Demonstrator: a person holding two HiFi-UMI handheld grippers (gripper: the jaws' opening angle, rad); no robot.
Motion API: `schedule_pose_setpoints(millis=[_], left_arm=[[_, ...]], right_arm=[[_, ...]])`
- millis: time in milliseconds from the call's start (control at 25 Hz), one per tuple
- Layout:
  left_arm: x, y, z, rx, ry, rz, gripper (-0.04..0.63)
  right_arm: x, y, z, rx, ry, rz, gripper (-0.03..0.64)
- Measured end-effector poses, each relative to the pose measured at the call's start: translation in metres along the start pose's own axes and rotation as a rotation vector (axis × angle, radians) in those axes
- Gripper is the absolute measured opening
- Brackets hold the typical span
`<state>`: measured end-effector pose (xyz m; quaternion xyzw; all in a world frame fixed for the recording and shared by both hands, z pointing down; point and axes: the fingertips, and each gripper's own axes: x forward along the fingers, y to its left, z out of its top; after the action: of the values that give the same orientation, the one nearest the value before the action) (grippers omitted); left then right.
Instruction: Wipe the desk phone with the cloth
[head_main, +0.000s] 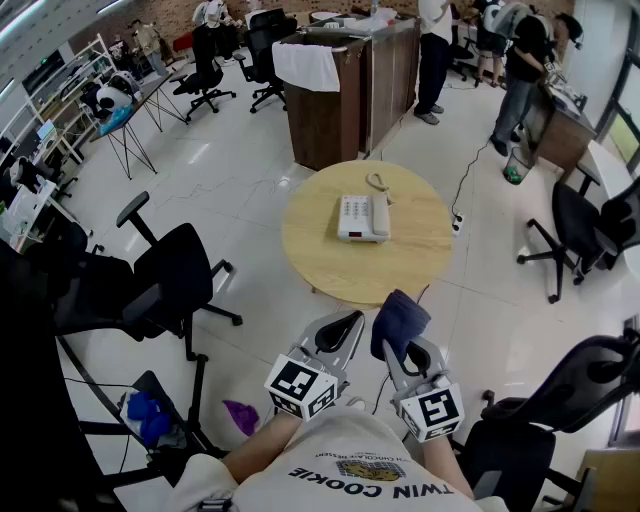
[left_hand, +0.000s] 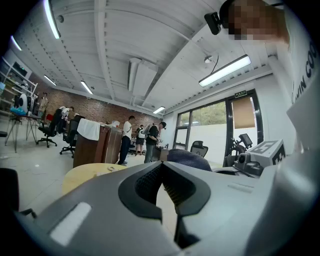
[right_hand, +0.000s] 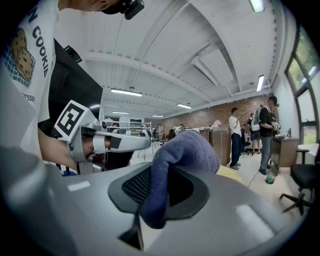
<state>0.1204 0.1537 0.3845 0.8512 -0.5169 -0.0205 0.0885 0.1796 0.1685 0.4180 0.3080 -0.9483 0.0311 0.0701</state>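
Note:
A white desk phone lies near the middle of a round wooden table, with its coiled cord toward the far edge. Both grippers hang over the floor on the near side of the table, well short of the phone. My right gripper is shut on a dark blue cloth, which bulges up out of its jaws. My left gripper sits just to the left of it, shut with nothing between its jaws. The cloth also shows past the left gripper's tips.
Black office chairs stand at the left, the right and the near right. Beyond the table is a wooden counter with a white towel draped on it. People stand at the back right. A cable runs across the floor by the table.

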Motion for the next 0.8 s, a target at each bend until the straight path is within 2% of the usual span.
schedule_pose_setpoints(millis=[480,800], left_arm=[[0.033,0.021,-0.008,-0.027,-0.004,0.021,-0.011],[0.063,0.072,-0.009,-0.05,0.0,0.049,-0.011]], right_arm=[[0.013,-0.03,-0.016,0.014,0.033,-0.001,0.069],[0.067,-0.05,-0.014,0.006,0.045,0.033,0.069]])
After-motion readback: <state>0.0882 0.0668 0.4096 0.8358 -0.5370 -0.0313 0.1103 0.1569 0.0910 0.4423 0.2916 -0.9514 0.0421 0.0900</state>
